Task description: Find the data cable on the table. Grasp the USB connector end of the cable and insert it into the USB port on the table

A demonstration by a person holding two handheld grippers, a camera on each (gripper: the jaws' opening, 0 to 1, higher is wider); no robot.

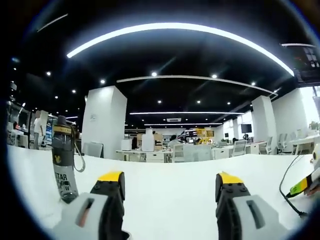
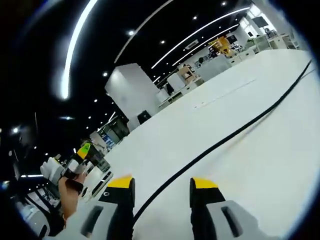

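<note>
**Jaws apart on both sides, nothing clamped**

Grey, yellow-tipped left gripper (image 1: pixel 170 177): jaws spread wide, gripping nothing, bare tabletop between them. Held low and roughly level over flat white table (image 1: pixel 165 200).

Grey, yellow-tipped right gripper (image 2: pixel 162 183): jaws likewise spread, closed on nothing. Tilted view, table running up toward upper right.

Thin black data cable (image 2: pixel 225 140): lying on the table and seen between the two jaws in the right gripper view, nearer the jaw on that view's left. Contact with that jaw not resolvable. Runs from there in a long gentle curve across the white surface to the view's upper right edge. USB connector end not identifiable along that stretch.

Same black line at far right of the left gripper view, curving down the table to a small dark end, too small to call a connector. Just beside it, at the view's right edge, yellow-green tip of the right gripper.

At left of the right gripper view: left gripper with yellow-green tip, held in a person's hand (image 2: pixel 70 196).

Dark grey cylindrical bottle (image 1: pixel 64 162) with black cap, yellow band and carry loop: upright on the table, left of the left jaws, well apart from the cable.

Beyond the table: white square pillar (image 1: pixel 104 122), office desks and chairs, curved white ceiling light strips (image 1: pixel 175 27).
</note>
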